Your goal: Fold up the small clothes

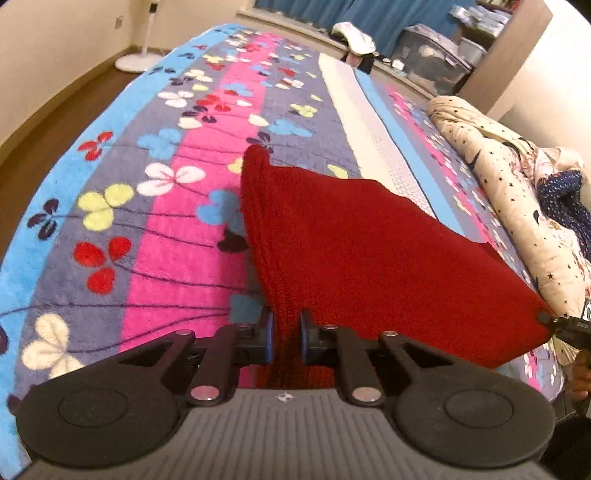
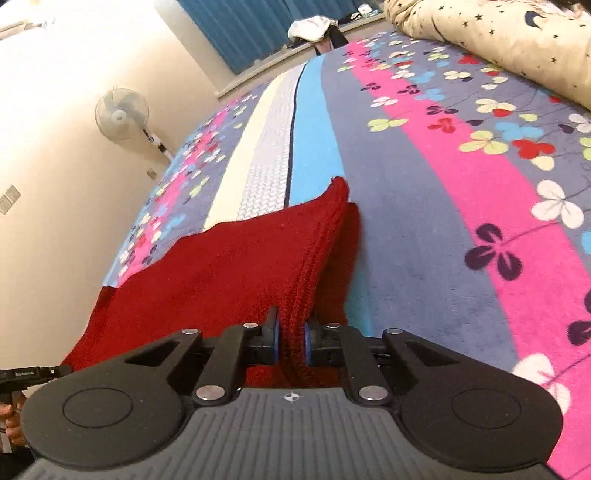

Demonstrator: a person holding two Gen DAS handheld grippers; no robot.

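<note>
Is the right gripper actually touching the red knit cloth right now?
Touching. The right wrist view shows the right gripper with both blue pads pressed against the red knit cloth, pinching its bunched edge.

Bedspread [image 1: 207, 206] striped blue, grey, pink with clover flowers, white band down middle. Cream star-print quilt [image 1: 509, 192] bunched along edge. White fan [image 2: 122, 114] by cream wall. Blue curtain [image 2: 251, 26] behind. Grey bin [image 1: 432, 59] beyond bed.

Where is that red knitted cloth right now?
The red cloth hangs stretched between the left claw and right claw, over the flowered blanket.
</note>
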